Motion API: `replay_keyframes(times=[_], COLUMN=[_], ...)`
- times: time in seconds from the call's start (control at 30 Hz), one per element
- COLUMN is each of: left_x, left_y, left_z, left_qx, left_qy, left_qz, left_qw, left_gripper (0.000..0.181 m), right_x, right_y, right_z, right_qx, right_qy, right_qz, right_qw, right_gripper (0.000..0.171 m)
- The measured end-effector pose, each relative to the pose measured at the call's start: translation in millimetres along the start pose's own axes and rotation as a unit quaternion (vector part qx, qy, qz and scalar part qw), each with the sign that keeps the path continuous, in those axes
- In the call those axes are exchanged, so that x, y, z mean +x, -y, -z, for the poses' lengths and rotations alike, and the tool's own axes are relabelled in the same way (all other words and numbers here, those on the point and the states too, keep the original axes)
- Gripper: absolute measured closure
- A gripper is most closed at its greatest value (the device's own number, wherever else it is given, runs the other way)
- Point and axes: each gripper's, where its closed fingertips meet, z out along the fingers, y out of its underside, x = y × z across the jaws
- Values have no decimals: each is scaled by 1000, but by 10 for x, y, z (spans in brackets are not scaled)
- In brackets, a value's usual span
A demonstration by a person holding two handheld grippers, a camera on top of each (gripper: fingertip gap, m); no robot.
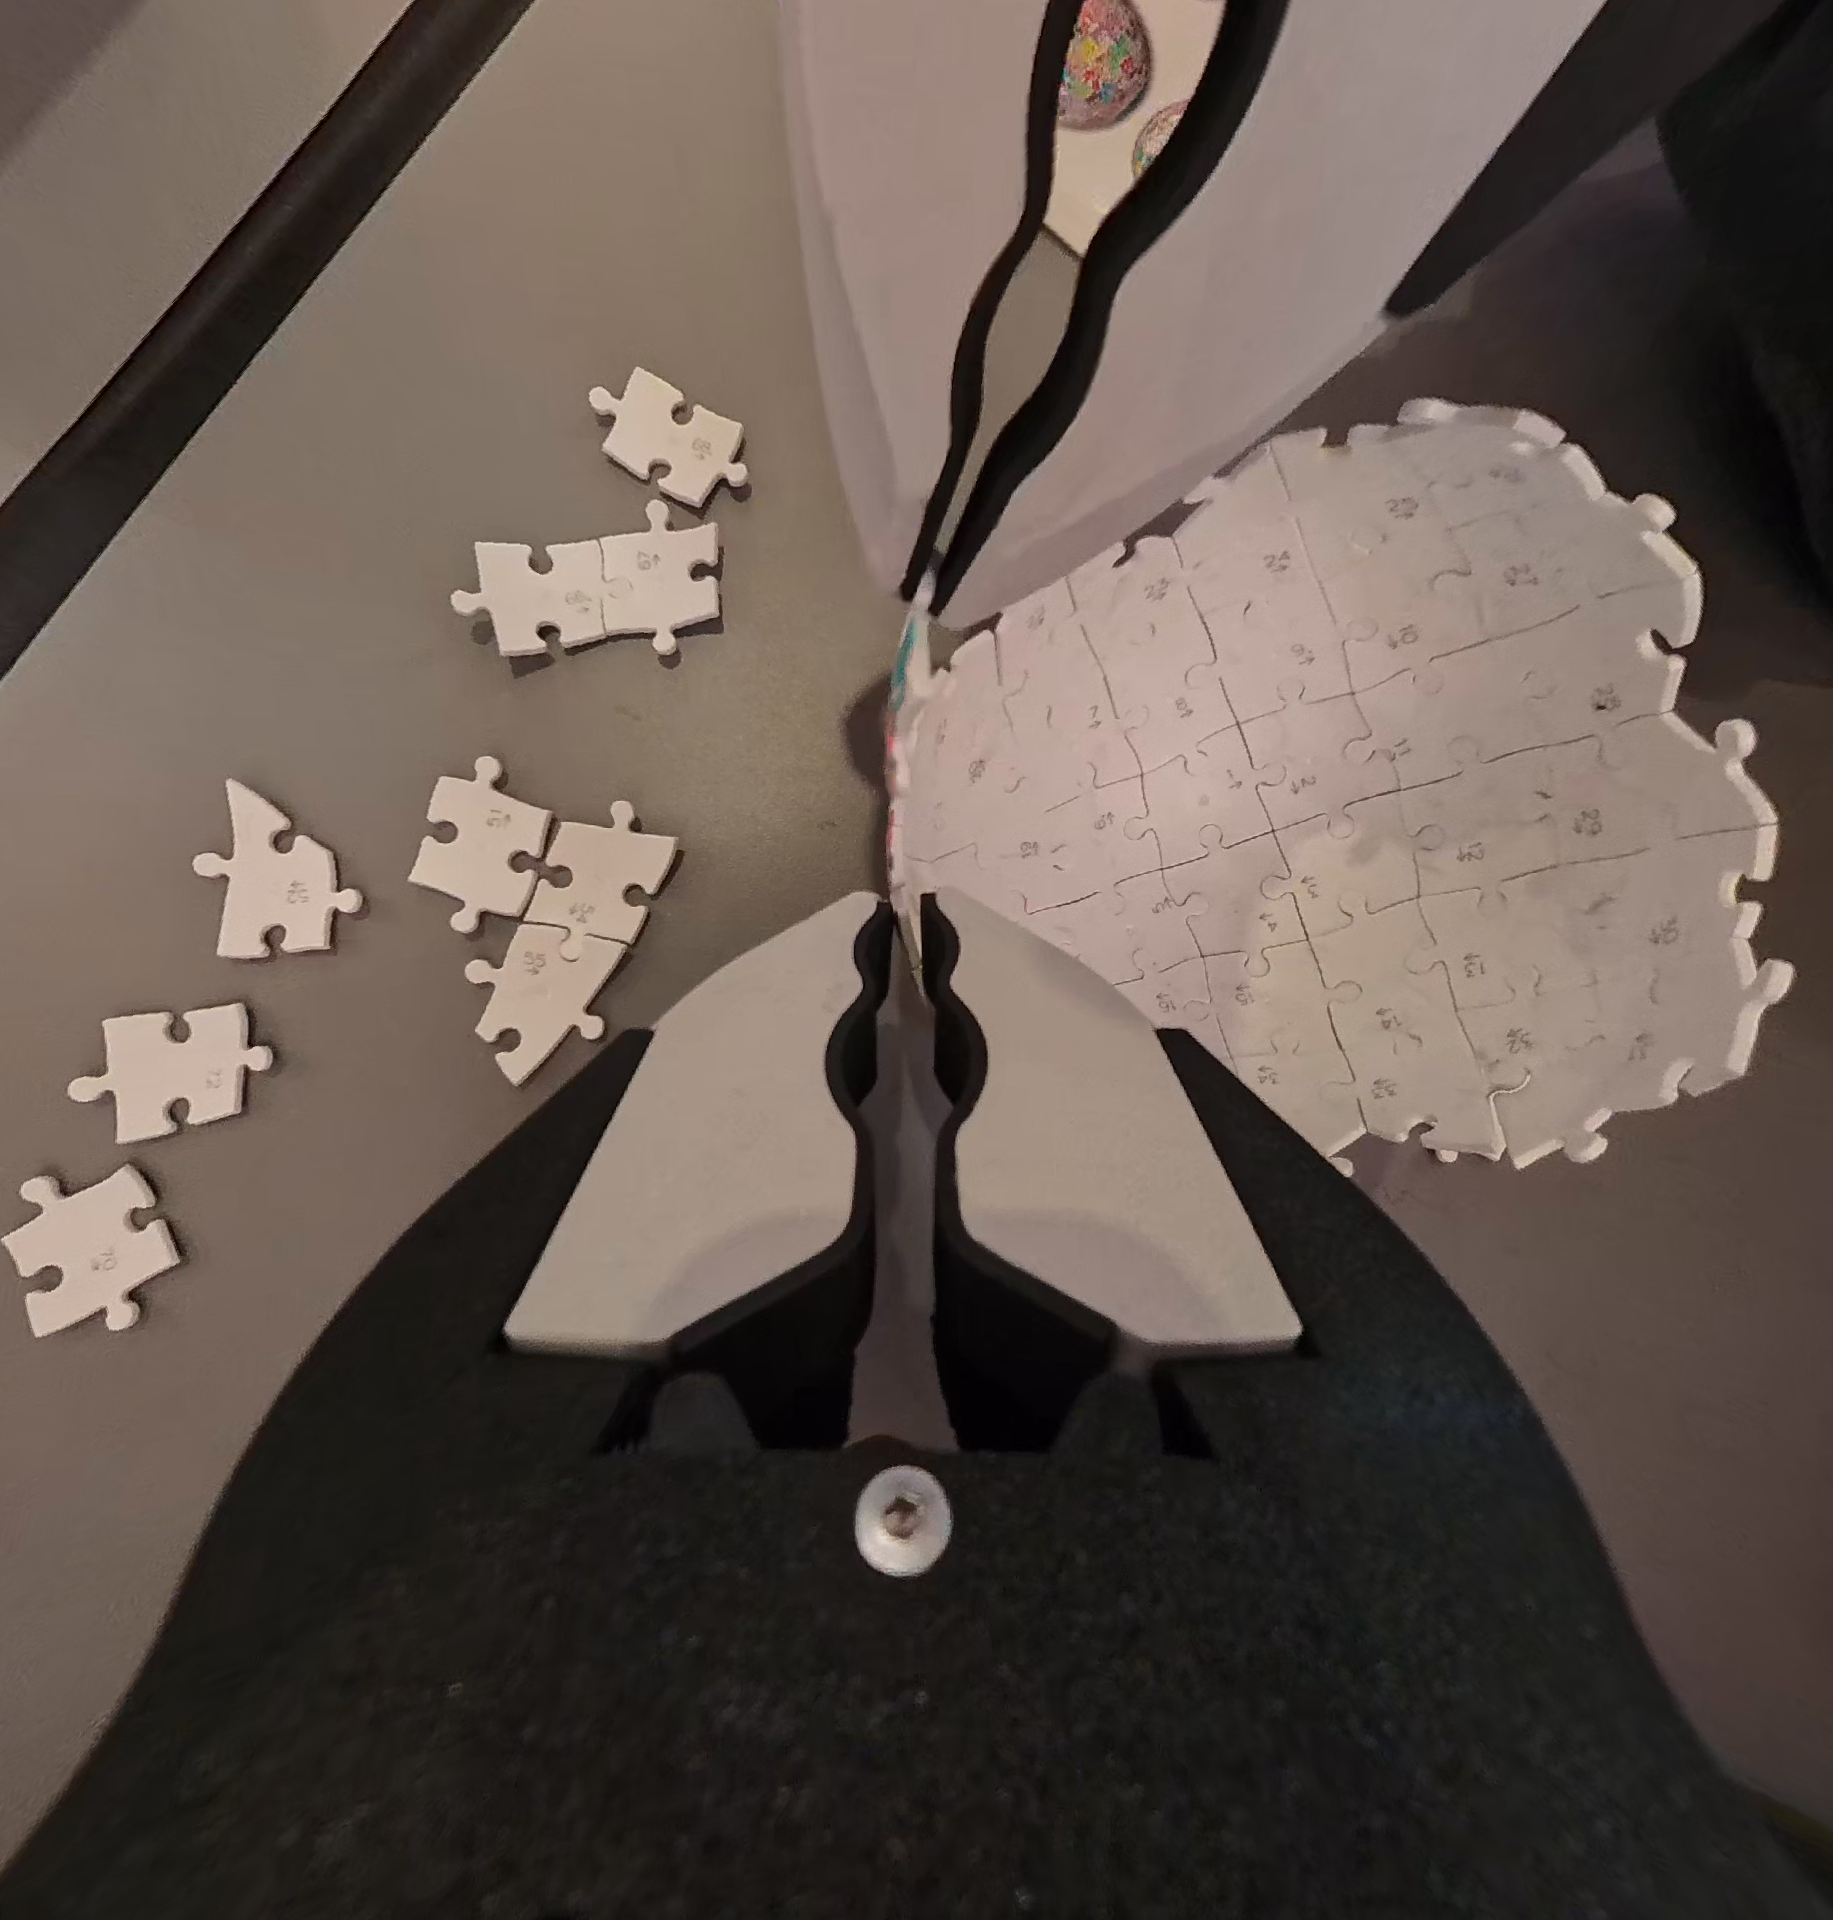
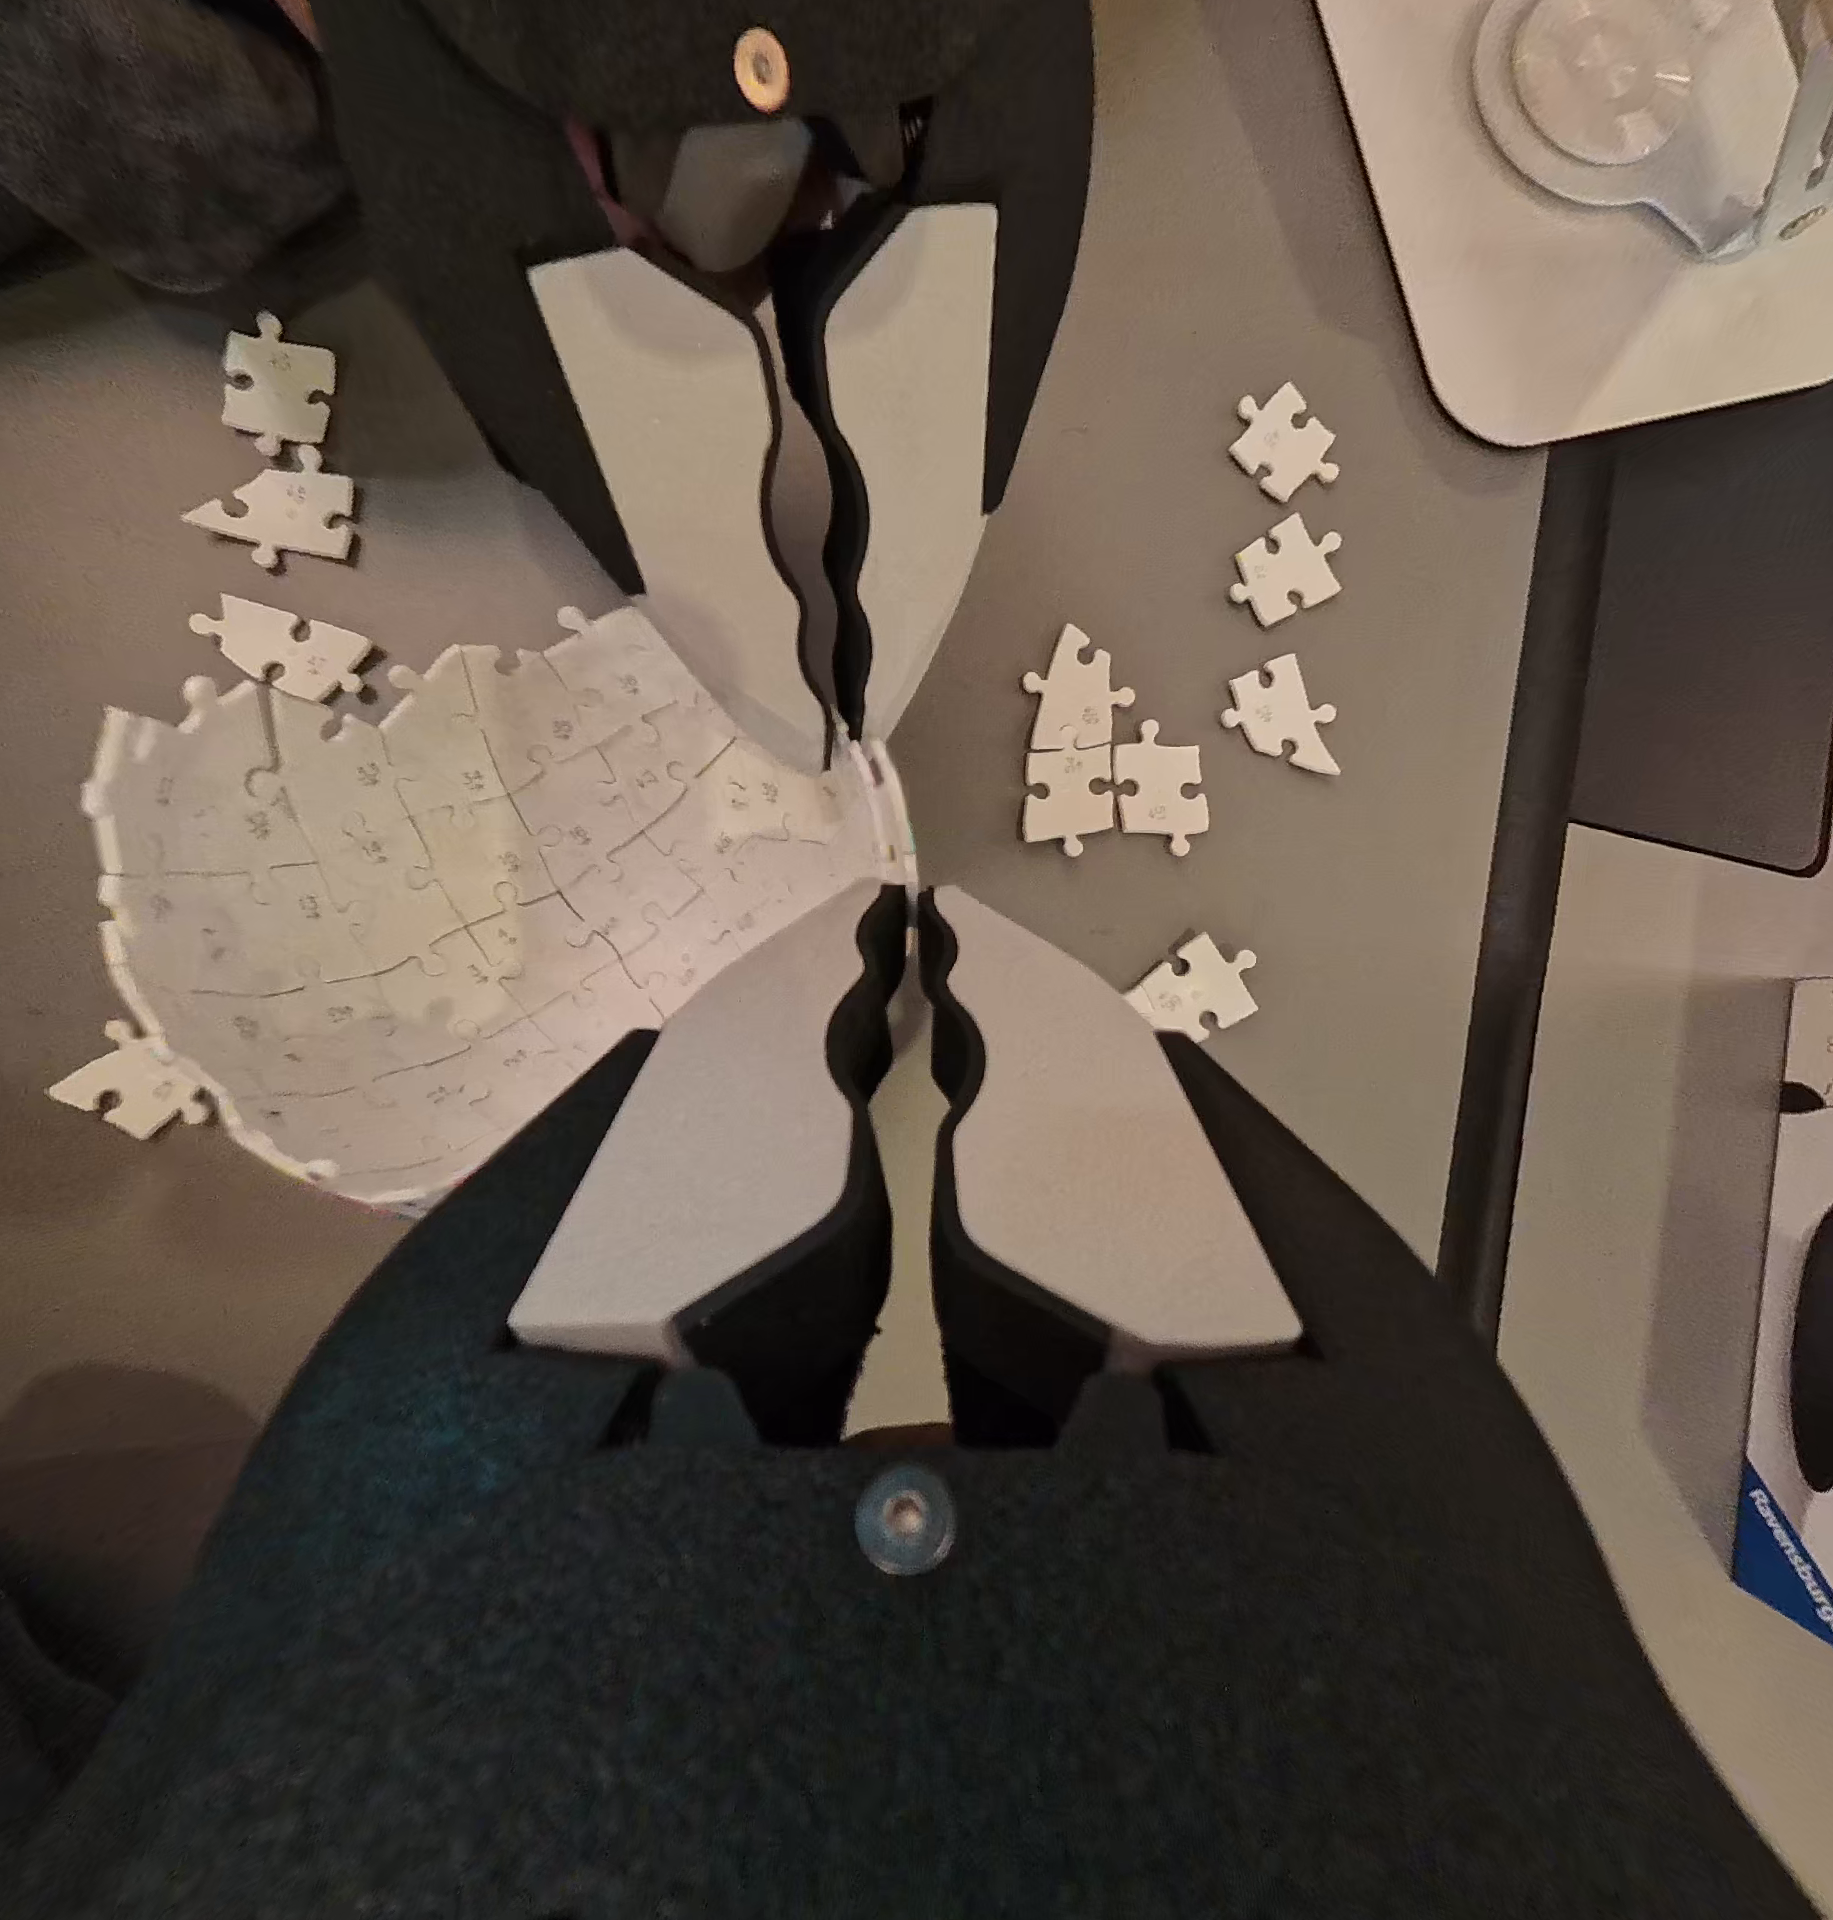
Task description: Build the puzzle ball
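Both tongs, left and right, pinch the half-built ball's rim; next, seat the edge piece firmly.

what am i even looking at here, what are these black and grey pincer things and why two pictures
There is no robot: a person holds a two-finger tool in each hand, and each tool carries a camera that looks out along its own fingers. So the two pictures show the same moment from opposite sides.

The left tool fills the bottom of the left wrist view; the right tool fills the bottom of the right wrist view. Each also shows at the top of the other's picture.

Both are shut on the rim of the half-built puzzle ball, a curved white shell seen from the inside. Loose puzzle pieces lie blank side up on the grey table. A puzzle box sits at the table's edge.
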Motion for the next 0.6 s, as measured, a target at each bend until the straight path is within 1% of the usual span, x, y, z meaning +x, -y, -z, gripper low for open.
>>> replay_keyframes(times=[0.5,0.6], left_x=[-3,-11], left_y=[-16,-16], left_z=[-13,-12], left_qx=[-5,-6], left_qy=[2,5], left_qz=[-1,-1], left_qw=[1000,1000], left_gripper=[177,177], right_x=[-36,-29], right_y=[-23,-59], right_z=[-26,-54], right_qx=[-3,-14], right_qy=[1,-2], right_qz=[5,6], right_qw=[1000,1000], right_gripper=[169,169])
